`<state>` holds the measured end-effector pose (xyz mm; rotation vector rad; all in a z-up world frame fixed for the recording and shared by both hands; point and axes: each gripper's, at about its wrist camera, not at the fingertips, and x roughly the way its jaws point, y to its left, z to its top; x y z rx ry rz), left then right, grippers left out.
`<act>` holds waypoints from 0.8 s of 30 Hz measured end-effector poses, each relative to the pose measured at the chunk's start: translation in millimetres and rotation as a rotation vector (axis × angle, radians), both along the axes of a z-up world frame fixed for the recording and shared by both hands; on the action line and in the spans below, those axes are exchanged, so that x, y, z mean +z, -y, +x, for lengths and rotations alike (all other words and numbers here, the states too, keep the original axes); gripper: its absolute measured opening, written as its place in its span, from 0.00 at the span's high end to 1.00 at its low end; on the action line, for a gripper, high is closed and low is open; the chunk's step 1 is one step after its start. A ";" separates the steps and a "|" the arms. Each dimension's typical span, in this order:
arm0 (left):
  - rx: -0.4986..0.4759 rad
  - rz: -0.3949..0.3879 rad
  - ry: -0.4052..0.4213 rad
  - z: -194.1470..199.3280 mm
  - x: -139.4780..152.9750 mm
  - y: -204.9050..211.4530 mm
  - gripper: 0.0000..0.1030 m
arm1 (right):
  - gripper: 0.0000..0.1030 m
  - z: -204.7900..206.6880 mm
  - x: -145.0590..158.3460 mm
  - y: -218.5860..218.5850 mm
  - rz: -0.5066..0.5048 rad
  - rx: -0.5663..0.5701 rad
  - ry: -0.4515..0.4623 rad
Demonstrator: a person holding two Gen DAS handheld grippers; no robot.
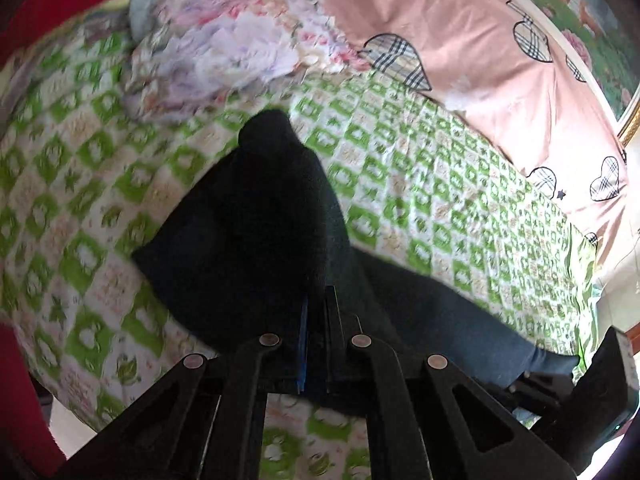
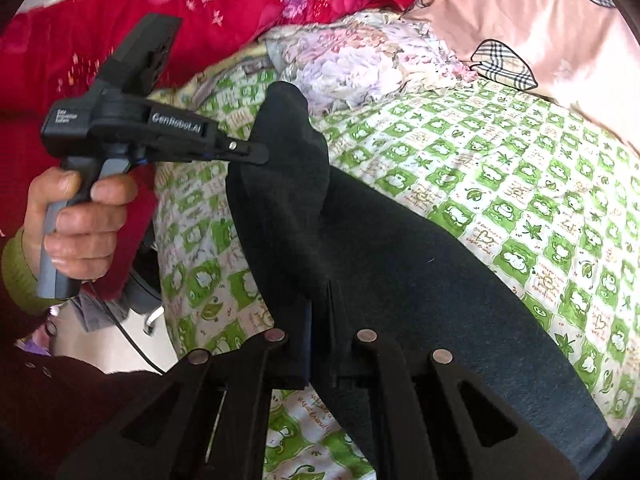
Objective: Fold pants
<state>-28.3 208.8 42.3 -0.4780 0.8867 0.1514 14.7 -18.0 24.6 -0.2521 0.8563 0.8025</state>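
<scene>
Dark pants (image 1: 248, 220) hang bunched over a bed with a green-and-white checked cover (image 1: 440, 200). In the left wrist view my left gripper (image 1: 316, 300) is shut on a fold of the dark cloth, which rises in a peak ahead of the fingers. The right wrist view shows my right gripper (image 2: 320, 296) shut on the pants (image 2: 400, 260), which stretch as a long dark band to the lower right. There a hand (image 2: 80, 208) holds the left gripper (image 2: 260, 154), whose tips pinch the raised end of the pants. The cloth is lifted off the cover near both grips.
A crumpled floral cloth (image 1: 224, 52) lies at the head of the bed beside a pink sheet with checked hearts (image 1: 460, 40). A red quilt (image 2: 160, 0) is piled at the back left. The bed's edge and the floor (image 2: 120, 352) show at lower left.
</scene>
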 end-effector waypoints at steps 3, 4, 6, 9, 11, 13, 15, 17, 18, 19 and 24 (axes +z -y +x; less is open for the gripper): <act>0.012 -0.043 -0.003 -3.2 -16.6 -8.6 0.95 | 0.93 -0.5 -5.5 -2.5 -0.014 0.001 -0.015; 0.012 -0.051 -0.005 -2.8 -20.9 -12.4 0.95 | 0.93 -0.8 -7.1 -2.5 -0.016 -0.001 -0.019; 0.012 -0.066 -0.007 -5.6 -27.1 -16.0 0.95 | 0.93 -0.4 -10.3 -3.3 -0.020 -0.008 -0.031; 0.015 -0.097 -0.007 -10.0 -33.6 -22.3 0.95 | 0.90 0.1 -15.1 -5.6 -0.022 -0.010 -0.059; 0.015 -0.115 -0.011 -10.9 -39.4 -26.4 0.95 | 0.89 -0.5 -16.9 -8.5 -0.033 -0.011 -0.068; 0.015 -0.118 -0.014 -13.3 -43.6 -29.2 0.93 | 0.89 -1.3 -17.8 -10.6 -0.044 -0.012 -0.069; 0.012 -0.121 -0.019 -16.7 -47.7 -31.8 0.89 | 0.83 -0.6 -18.4 -12.0 -0.045 -0.016 -0.073; 0.015 -0.103 -0.022 -19.6 -49.6 -34.3 0.84 | 0.70 0.4 -18.5 -11.7 -0.031 -0.023 -0.086; 0.014 -0.092 -0.022 -20.9 -49.0 -34.5 0.82 | 0.62 0.1 -18.2 -11.7 -0.025 -0.025 -0.086; 0.014 -0.078 -0.022 -21.7 -48.3 -34.9 0.81 | 0.60 -0.4 -17.2 -11.7 -0.015 -0.025 -0.087; 0.047 -0.029 -0.018 -28.5 -41.5 -42.5 0.65 | 0.59 -1.8 -11.6 -13.2 0.011 -0.030 -0.080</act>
